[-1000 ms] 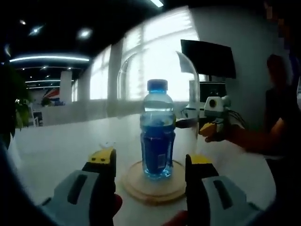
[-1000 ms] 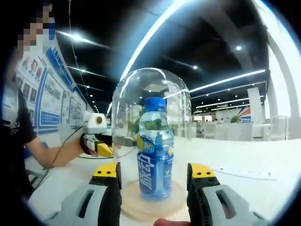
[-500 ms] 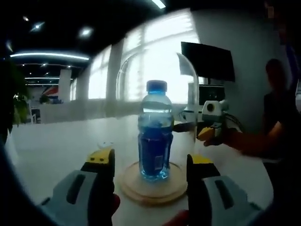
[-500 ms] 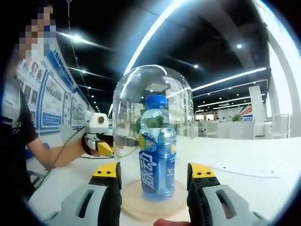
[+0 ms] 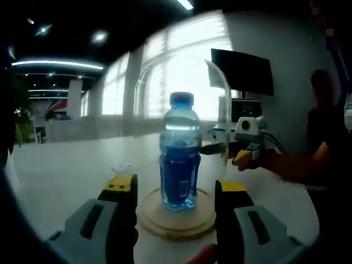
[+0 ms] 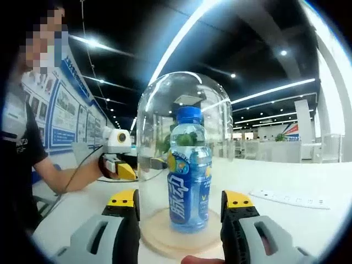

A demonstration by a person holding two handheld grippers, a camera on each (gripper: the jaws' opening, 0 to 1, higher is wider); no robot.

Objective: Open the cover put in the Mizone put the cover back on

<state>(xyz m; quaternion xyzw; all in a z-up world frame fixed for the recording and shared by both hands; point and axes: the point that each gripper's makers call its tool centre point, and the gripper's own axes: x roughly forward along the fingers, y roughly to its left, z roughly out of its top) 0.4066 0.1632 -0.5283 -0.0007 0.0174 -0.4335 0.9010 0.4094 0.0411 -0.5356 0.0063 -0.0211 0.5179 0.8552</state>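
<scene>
Standing upright on a round wooden base (image 6: 181,235) is the Mizone bottle (image 6: 190,168), blue-capped, with the clear glass cover (image 6: 184,110) around it; whether the cover's rim sits fully on the base cannot be told. The base lies on the white bench (image 5: 66,170). In the right gripper view, the right gripper (image 6: 180,206) has its jaws spread wide on either side of the base, holding nothing. In the left gripper view, the left gripper (image 5: 175,190) is likewise spread. A white power strip (image 6: 289,199) lies on the bench off to the side.

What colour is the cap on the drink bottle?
Blue: the plastic drink bottle's cap, clearest in the right gripper view.
</scene>
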